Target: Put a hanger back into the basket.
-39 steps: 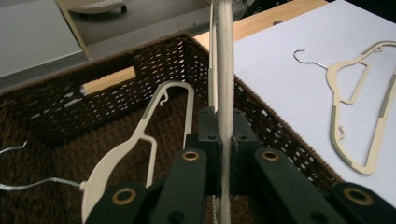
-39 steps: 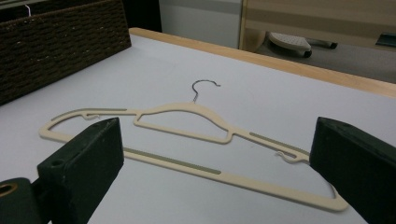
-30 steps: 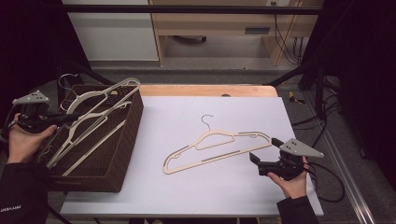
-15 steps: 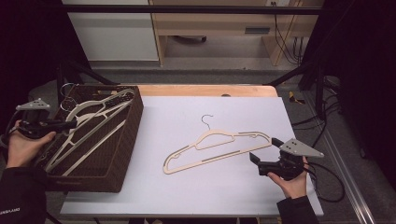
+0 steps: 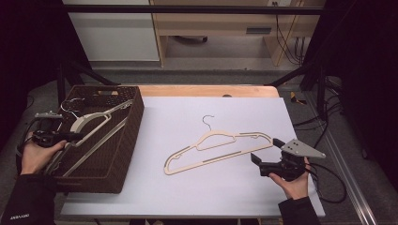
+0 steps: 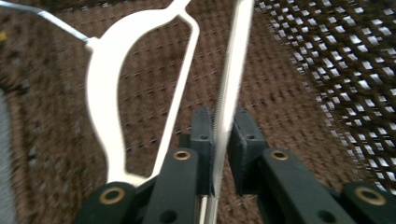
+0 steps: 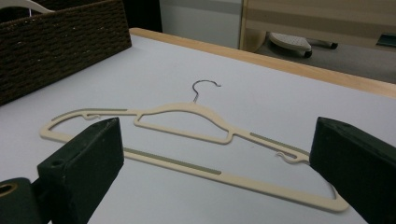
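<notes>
Lying in wicker basket (image 5: pixel 126 140): white hangers (image 5: pixel 89 123), 1 between the barely parted left hand-held gripper (image 6: pixel 219 140).

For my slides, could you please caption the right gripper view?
Open right gripper facing a beige hanger lying flat on the white table.

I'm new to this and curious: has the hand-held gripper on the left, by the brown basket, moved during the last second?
Yes. The left hand-held gripper has sunk, carrying its white hanger down into the wicker basket, below the basket's rim.
</notes>
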The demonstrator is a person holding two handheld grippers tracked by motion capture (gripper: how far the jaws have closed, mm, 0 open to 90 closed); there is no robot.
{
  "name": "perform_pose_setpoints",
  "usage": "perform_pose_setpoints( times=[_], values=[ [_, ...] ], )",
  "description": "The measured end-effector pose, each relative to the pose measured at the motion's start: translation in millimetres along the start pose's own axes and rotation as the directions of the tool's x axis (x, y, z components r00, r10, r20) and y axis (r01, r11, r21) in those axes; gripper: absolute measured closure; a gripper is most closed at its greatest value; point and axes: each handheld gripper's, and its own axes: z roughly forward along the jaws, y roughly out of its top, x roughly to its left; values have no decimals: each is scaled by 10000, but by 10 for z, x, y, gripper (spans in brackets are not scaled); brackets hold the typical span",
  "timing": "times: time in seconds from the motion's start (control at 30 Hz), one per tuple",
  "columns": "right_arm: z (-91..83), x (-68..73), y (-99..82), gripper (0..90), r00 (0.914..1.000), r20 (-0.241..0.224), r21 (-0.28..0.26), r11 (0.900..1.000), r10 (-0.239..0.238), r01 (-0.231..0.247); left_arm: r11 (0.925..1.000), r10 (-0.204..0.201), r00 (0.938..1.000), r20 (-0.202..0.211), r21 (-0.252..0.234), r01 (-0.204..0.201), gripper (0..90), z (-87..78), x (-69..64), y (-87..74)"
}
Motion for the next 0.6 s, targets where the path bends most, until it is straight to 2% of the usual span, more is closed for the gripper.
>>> perform_pose_setpoints(
  times=[0.1, 0.17, 0.2, 0.23, 0.27, 0.4, 0.43, 0.5, 0.6],
  values=[
    [4, -1, 1, 31, 10000, -35, -3, 10000, 11, -11, 9996, -270, 9983, -509, -80, 266, 723, -47, -7, -16],
    [3, -2, 1, 31, 10000, -17, -3, 10000, -4, 4, 9986, -450, 9941, -990, -338, 419, 657, -75, -28, -28],
    [1, -3, 3, 31, 10000, -15, -16, 10000, -2, 2, 9989, -378, 9927, -1142, -312, 344, 644, -100, -29, -34],
    [-3, -5, 4, 31, 10000, -59, -28, 10000, 6, -6, 9980, -381, 9893, -1407, -549, 306, 634, -153, -45, -44],
    [-3, -5, 4, 31, 10000, -59, -28, 10000, 6, -6, 9980, -381, 9893, -1407, -549, 306, 624, -153, -45, -44],
    [-5, -7, 7, 30, 10000, -28, -47, 10000, 15, -15, 9905, -498, 9880, -1464, -1340, 301, 593, -271, -130, -36],
    [-6, -7, 8, 30, 10000, -13, -51, 10000, 25, -25, 9889, -380, 9892, -1417, -1476, 168, 581, -299, -160, -27],
    [-11, -10, 10, 29, 10000, -2, -65, 10000, 34, -34, 9801, -366, 9922, -1188, -1983, 124, 567, -331, -250, -8],
    [-43, -21, 20, 29, 9999, -8, -234, 9996, 145, -145, 9718, 5, 9967, -807, -2351, -195, 497, -366, -410, 27]
  ],
)
